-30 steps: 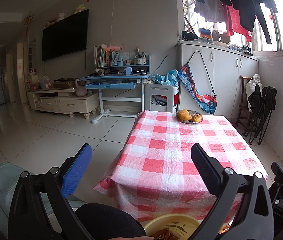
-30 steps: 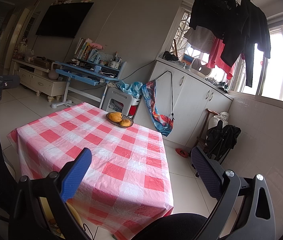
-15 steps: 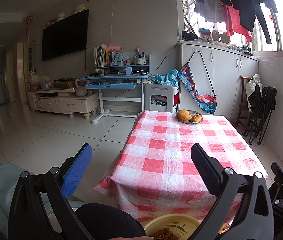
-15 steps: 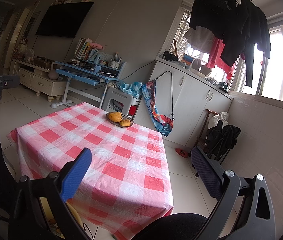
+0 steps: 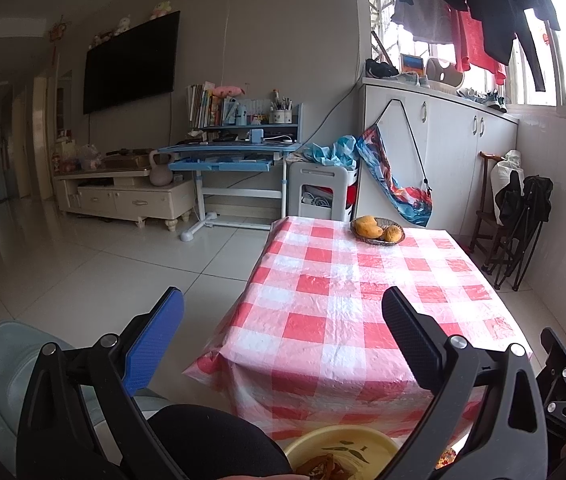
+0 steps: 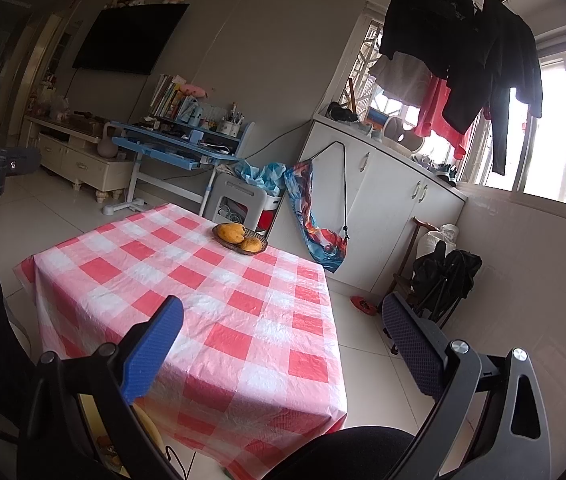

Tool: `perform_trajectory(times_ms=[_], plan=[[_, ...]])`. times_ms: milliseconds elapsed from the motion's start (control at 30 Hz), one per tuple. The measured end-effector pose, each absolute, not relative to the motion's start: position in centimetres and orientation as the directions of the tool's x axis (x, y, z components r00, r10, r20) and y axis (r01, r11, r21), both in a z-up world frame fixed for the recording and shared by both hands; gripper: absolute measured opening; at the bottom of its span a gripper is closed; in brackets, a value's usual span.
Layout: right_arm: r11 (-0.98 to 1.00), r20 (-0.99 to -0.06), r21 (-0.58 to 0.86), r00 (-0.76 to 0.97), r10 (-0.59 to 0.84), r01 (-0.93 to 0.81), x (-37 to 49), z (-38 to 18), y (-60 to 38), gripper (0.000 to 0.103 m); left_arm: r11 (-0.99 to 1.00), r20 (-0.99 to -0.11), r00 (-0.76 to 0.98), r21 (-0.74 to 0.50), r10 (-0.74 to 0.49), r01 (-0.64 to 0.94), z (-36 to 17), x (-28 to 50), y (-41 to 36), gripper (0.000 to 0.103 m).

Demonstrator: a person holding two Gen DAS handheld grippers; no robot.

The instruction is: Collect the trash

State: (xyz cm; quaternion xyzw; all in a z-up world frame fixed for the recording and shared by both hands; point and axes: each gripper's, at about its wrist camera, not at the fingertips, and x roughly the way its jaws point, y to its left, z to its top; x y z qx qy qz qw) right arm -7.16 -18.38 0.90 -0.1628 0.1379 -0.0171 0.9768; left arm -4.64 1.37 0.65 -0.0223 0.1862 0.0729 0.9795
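Left gripper (image 5: 283, 312) and right gripper (image 6: 283, 320) were both spread wide and empty above the checked table (image 5: 347, 300), with trash (image 5: 319, 466) lying in a yellow bowl (image 5: 339, 440) below the table's near edge.

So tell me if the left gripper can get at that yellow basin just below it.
Probably yes: the left gripper is open and holds nothing, and the yellow basin sits just beneath its jaws with nothing covering its visible rim.
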Motion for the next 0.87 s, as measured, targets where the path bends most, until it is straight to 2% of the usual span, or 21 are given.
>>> perform_trajectory(times_ms=[233, 533, 867], plan=[[0.947, -0.269, -0.322, 0.960, -0.076, -0.015, -7.3, 0.8, -18.6, 0.095, 0.992, -0.379, 0.919, -0.014, 0.114, -0.129, 0.1, -4.2, 1.5, 0.096], [0.945, -0.268, -0.326, 0.960, -0.076, -0.016, -7.3, 0.8, -18.6, 0.095, 0.992, -0.380, 0.916, 0.055, 0.129, -0.117, -0.3, -4.3, 0.1, 0.094], [0.939, -0.272, -0.343, 0.959, -0.072, -0.027, -7.5, 0.2, -19.0, 0.095, 0.992, -0.399, 0.908, 0.046, 0.126, -0.117, 0.0, -4.1, 0.5, 0.096]])
